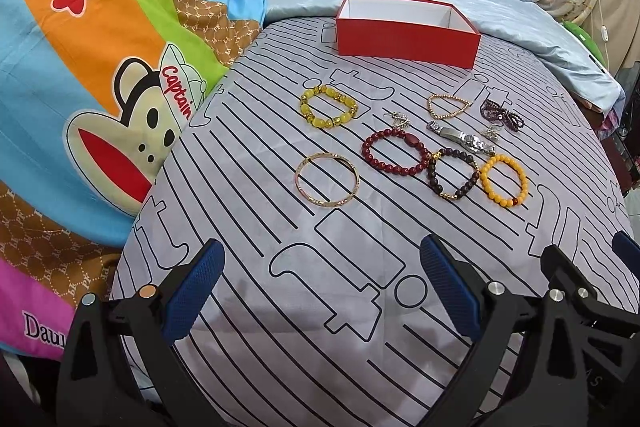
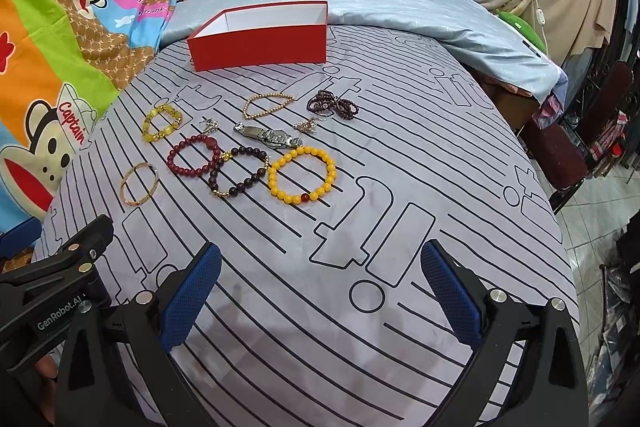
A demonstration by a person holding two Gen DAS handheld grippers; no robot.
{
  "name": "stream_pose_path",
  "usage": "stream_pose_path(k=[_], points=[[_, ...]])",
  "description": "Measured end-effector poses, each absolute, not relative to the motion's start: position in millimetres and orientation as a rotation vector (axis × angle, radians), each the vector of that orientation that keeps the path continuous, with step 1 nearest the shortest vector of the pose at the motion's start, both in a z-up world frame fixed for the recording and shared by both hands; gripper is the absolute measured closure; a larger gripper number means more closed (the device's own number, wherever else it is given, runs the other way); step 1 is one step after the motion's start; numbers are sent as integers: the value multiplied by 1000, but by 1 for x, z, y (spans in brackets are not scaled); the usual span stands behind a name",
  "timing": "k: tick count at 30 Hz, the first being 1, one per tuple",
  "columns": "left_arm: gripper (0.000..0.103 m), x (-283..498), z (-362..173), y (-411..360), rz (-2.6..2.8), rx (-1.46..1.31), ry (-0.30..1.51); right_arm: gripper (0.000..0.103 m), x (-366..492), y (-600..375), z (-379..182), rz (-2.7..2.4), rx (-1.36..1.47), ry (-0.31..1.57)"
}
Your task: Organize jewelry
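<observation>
Both hand-held grippers, left (image 1: pixel 320 291) and right (image 2: pixel 320 291), gape wide above the bedsheet (image 1: pixel 280 307), bracelets (image 1: pixel 394 151) beyond.

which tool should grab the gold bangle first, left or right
Left, probably. The gold bangle lies almost straight ahead of the open left tool, while in the right wrist view it sits far left of the open right tool.

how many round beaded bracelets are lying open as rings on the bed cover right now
4: yellow-green bracelet far left, dark red bracelet mid-row, brown-black bracelet touching it, orange-yellow bracelet rightmost. None seems hidden.
</observation>
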State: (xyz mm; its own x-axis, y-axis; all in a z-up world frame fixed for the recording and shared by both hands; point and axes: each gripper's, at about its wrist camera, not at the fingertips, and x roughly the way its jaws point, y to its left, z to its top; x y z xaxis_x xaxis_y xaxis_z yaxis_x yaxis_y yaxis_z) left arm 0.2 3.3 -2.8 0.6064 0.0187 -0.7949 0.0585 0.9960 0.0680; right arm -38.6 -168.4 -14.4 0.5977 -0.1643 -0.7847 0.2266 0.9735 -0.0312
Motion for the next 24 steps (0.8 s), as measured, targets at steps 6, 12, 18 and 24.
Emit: stream_pose_path(k=[6, 12, 18, 24], points=[[7, 1, -5, 5, -23, 86, 924, 5, -37, -168, -15, -227, 75, 905], [7, 3, -8, 6, -27, 76, 937, 5, -37, -168, -17, -228, 79, 909], [7, 3, -9, 6, -25, 77, 938, 5, -37, -167, -18, -228, 79, 911], [7, 3, -9, 6, -25, 78, 937, 5, -38, -168, -18, -228, 79, 911]])
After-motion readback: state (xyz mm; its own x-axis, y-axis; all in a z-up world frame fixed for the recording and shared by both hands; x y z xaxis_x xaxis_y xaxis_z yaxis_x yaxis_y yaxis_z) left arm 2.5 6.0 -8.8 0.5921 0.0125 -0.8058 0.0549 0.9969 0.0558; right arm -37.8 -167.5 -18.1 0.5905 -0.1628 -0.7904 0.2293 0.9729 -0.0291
